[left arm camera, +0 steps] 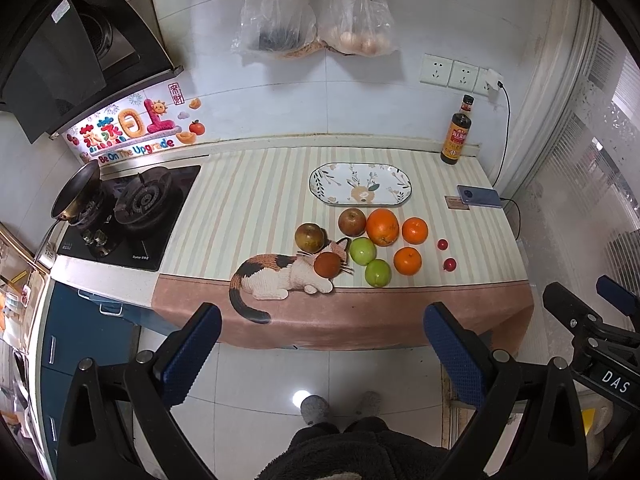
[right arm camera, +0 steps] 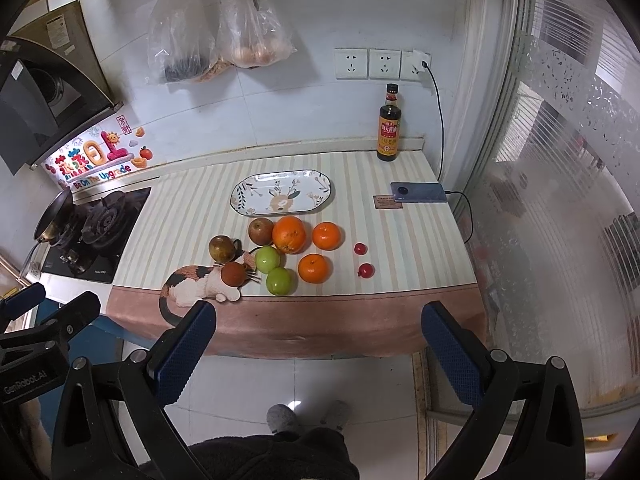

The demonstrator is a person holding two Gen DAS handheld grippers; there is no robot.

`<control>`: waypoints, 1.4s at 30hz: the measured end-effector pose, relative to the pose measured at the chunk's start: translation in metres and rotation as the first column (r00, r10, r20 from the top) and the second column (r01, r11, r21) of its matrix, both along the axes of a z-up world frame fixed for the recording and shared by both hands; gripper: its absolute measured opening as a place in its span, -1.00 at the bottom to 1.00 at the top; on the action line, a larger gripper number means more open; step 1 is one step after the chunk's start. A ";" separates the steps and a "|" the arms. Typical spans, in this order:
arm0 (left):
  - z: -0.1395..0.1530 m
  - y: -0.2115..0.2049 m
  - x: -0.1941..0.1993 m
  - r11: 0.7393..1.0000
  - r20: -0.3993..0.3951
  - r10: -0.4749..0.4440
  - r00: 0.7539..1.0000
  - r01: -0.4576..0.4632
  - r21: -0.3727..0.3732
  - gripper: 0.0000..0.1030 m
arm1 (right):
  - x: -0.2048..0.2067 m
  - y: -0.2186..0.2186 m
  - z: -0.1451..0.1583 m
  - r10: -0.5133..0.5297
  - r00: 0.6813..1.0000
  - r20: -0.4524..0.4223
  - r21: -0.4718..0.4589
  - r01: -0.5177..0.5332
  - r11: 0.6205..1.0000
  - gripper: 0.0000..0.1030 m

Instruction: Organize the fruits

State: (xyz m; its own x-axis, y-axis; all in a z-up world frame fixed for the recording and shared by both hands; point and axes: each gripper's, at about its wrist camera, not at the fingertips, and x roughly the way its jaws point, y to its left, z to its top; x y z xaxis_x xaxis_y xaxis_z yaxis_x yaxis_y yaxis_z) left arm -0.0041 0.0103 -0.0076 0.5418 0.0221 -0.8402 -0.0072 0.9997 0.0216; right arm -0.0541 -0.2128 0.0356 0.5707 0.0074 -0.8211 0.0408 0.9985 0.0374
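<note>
Both grippers hang over the tiled floor, short of the counter's front edge: the left gripper point(left arm camera: 322, 322) has its blue-padded fingers point(left arm camera: 452, 354) spread wide with nothing between them, and the right gripper point(right arm camera: 318, 320) is likewise spread wide and empty. Below them a person's grey slippers point(left arm camera: 316, 408) show on the floor. On the striped cloth point(left arm camera: 248, 208) sits an oval plate point(left arm camera: 360, 183) with a leaf pattern, bare, and all the fruit lies on the cloth on the plate's near side. Just in front of the plate a brownish apple point(left arm camera: 352, 222) touches a large orange point(left arm camera: 382, 227), with a smaller orange point(left arm camera: 415, 231) just beside that. Nearer the counter edge than these lie two green apples point(left arm camera: 363, 251), point(left arm camera: 377, 273) touching each other and another small orange point(left arm camera: 407, 261). Toward the stove side of the plate sit a brown-green fruit point(left arm camera: 309, 237) and a reddish-brown round fruit point(left arm camera: 327, 265), the latter on the printed cat point(left arm camera: 276, 276). Two small red fruits point(left arm camera: 442, 244), point(left arm camera: 449, 264) lie apart from the group, on the side toward the phone point(left arm camera: 479, 196). Behind the plate, against the wall, stands a dark sauce bottle point(left arm camera: 457, 132).
</note>
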 end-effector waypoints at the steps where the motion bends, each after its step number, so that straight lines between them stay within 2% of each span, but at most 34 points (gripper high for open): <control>1: 0.000 0.000 0.000 1.000 0.000 0.000 1.000 0.000 0.001 1.00 | 0.000 0.000 0.000 0.000 1.000 0.001 -0.001 0.000 1.000 1.00; 42: -0.001 0.000 0.002 1.000 -0.001 0.001 1.000 -0.001 0.001 1.00 | 0.003 0.007 0.000 0.010 1.000 -0.006 0.000 -0.010 1.000 1.00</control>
State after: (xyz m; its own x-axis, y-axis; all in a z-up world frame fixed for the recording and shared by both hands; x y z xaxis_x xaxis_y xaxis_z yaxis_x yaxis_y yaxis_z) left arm -0.0024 0.0106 -0.0089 0.5410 0.0237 -0.8407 -0.0087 0.9997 0.0226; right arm -0.0514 -0.2061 0.0359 0.5654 0.0131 -0.8247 0.0309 0.9988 0.0370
